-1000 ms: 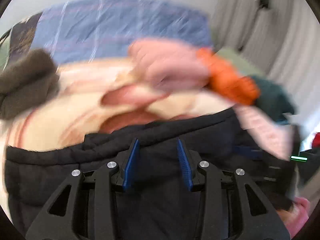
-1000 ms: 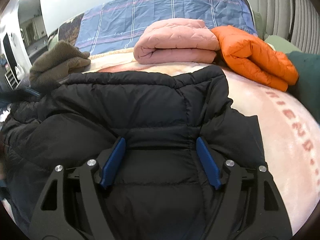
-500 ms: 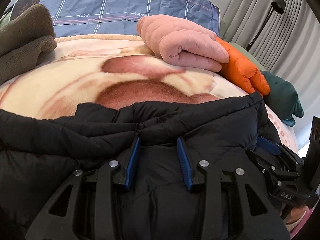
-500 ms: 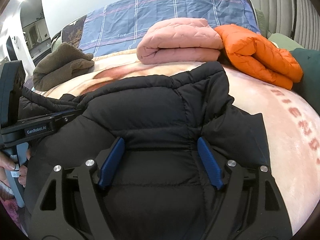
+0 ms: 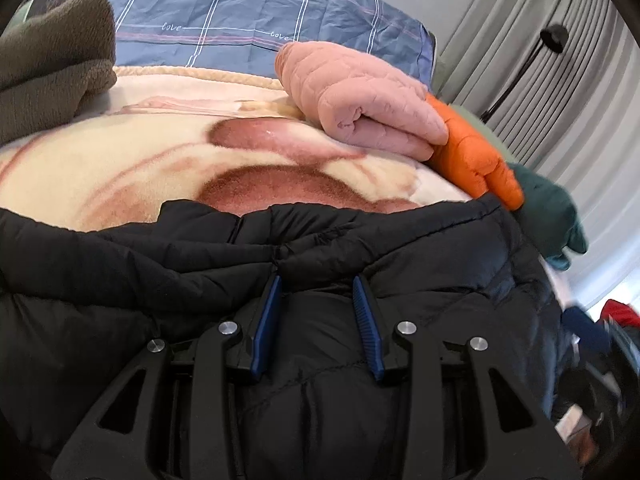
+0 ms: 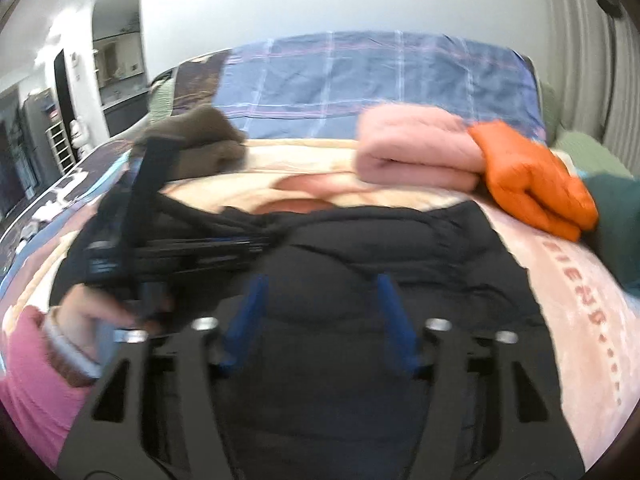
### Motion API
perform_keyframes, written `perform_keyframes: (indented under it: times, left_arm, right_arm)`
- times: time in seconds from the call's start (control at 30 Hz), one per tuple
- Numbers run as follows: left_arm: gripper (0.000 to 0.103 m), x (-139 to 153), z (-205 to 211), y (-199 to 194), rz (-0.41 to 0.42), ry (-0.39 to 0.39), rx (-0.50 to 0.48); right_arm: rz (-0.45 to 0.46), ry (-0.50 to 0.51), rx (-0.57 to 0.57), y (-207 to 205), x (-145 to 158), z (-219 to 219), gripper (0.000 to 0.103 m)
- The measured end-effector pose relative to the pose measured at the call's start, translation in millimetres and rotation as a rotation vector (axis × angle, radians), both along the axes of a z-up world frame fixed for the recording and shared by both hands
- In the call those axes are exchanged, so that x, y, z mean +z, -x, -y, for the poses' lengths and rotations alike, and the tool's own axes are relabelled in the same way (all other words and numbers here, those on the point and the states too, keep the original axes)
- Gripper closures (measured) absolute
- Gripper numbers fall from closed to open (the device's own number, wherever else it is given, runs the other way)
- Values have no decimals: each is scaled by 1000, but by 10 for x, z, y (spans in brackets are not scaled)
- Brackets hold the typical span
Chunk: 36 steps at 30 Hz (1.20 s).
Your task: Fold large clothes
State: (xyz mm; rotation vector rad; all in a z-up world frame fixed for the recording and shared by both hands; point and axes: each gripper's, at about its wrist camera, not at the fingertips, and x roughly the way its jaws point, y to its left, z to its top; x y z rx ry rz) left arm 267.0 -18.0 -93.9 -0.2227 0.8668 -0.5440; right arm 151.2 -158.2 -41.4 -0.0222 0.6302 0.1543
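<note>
A black puffer jacket [image 5: 400, 256] lies spread on the bed and also shows in the right wrist view [image 6: 384, 240]. My left gripper [image 5: 318, 284] is over it with a bulge of the black fabric between its blue pads, jaws partly apart. My right gripper [image 6: 320, 284] is open wide above the jacket, nothing clamped in it. The left gripper's body [image 6: 120, 248] and the hand that holds it show at the left of the right wrist view. That view is blurred.
A folded pink quilted jacket [image 5: 360, 100], a folded orange puffer [image 5: 476, 160], a dark green garment [image 5: 552, 216] and a brown fleece [image 5: 52, 60] lie at the far side of the bed, on a cream and pink blanket [image 5: 120, 160]. Grey curtains and a floor lamp [image 5: 552, 36] stand at the right.
The right gripper has risen and pulled back from the jacket, blurring its view. The left gripper has stayed in the jacket's fabric and moved little over the last half second.
</note>
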Motion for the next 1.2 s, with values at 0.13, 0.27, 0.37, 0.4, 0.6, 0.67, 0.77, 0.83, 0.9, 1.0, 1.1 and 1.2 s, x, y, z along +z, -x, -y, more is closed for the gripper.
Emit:
perform_keyframes:
  times: [0.13,0.27,0.37,0.4,0.6,0.67,0.77,0.83,0.9,1.0,1.1,1.2]
  left_arm:
    - [65,-16,-182,-21,-42,108,9]
    - [75,-69,-198,-71,-65,94,28]
    - [76,-90,-192,-87,-66,85,32]
    - [76,-89,-189,-82,-63,85,31]
    - [76,-98,-230,-70,-58,95,20]
    - [76,-98,-230,-72,-59,96,19]
    - [75,-90,-216,-58,-54,91,8]
    - [75,-88,-169,-54,-40,59,11]
    - [75,-94,-170,-63,-39,53,13]
    - [75,-93,-170,-71,-42,68,11]
    - [75,-98,-172,-77,-43,70,12]
    - [75,-102,-179,-75,-45,72,11]
  right_arm:
    - [-130,-49,9,-176,-364,-141,80]
    - [-203,-17,17,-326,-701,-175,80]
    - [-251,-70,30,-414,-709,-106,80]
    - [-246,-70,32,-404,-691,-101,81]
    - [-145,-85,-21,69,-374,-302,58]
    - [-156,-51,12,209,-418,-441,54]
    - [-188,-25,-15,209,-725,-427,54]
    - [-222,-41,-21,104,-740,-424,55]
    - [-220,-2,-20,67,-728,-453,54]
    - [-208,20,-32,150,-602,-463,55]
    - [-210,-54,-8,435,-411,-426,53]
    - [-267,22,18,549,-610,-442,50]
